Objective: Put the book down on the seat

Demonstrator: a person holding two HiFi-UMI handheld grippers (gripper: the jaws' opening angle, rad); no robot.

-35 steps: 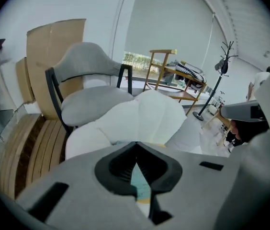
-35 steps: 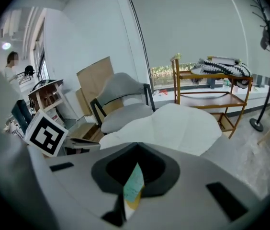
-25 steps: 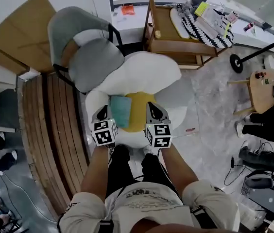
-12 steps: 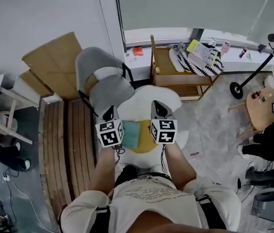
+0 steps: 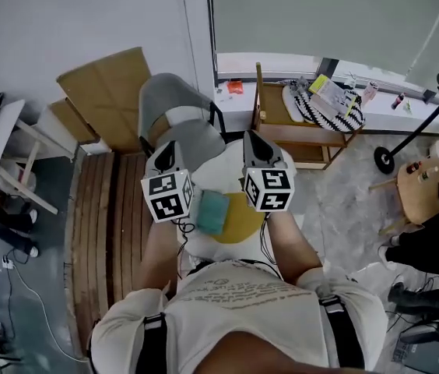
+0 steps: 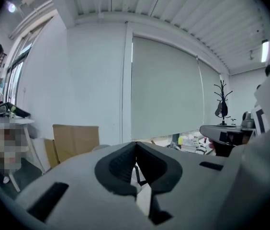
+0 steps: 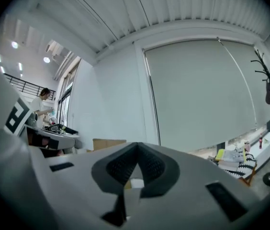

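Since the book (image 5: pixel 213 212) lies flat on the seat (image 5: pixel 244 218), below and between the left gripper (image 5: pixel 168 151) and right gripper (image 5: pixel 252 140) — both clenched, empty — job looks done.

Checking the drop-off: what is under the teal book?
The book lies on the seat, on its yellow centre. The patch directly beneath the book is covered.
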